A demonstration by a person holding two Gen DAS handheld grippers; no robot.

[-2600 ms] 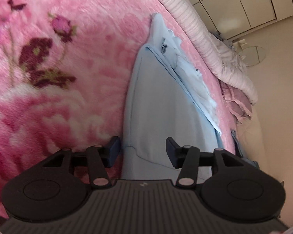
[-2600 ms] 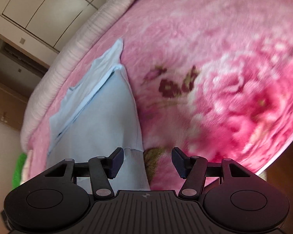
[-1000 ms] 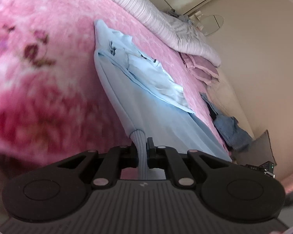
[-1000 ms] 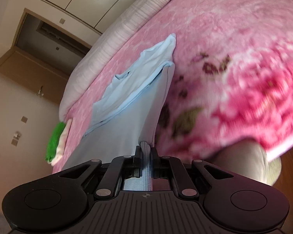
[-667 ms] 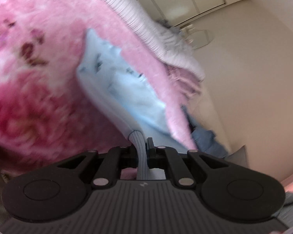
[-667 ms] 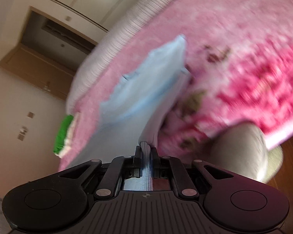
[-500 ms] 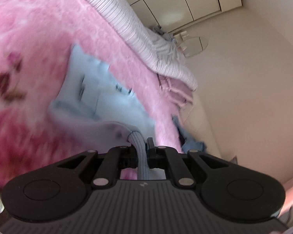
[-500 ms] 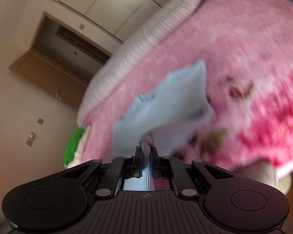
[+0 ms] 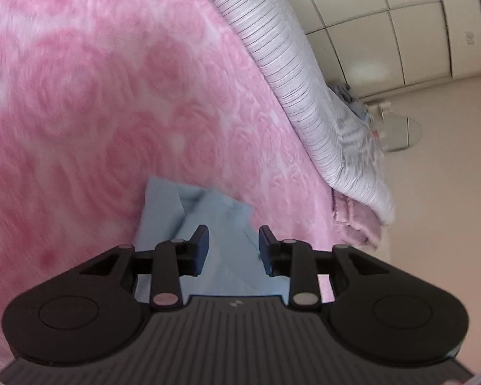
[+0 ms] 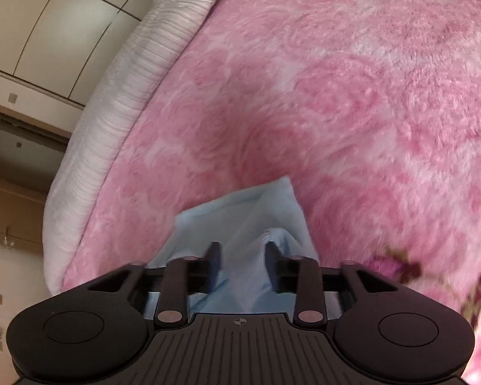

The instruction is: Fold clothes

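A light blue garment (image 9: pixel 208 221) lies folded over on the pink floral blanket (image 9: pixel 96 112). In the left wrist view my left gripper (image 9: pixel 233 250) is open, its jaws apart just above the cloth, holding nothing. In the right wrist view the same garment (image 10: pixel 247 221) shows its far edge ahead of my right gripper (image 10: pixel 242 263), which is open over the cloth with a fold of fabric lying between the fingers. Most of the garment is hidden under both grippers.
A striped white-grey rolled duvet (image 9: pixel 304 80) runs along the far edge of the bed and also shows in the right wrist view (image 10: pixel 128 80). Cream wardrobe doors (image 9: pixel 400 25) stand behind it. A round glass table (image 9: pixel 400 131) stands by the wall.
Both grippers carried the garment's near hem forward over the rest of it, then opened and let go. The garment now looks much shorter, doubled over.
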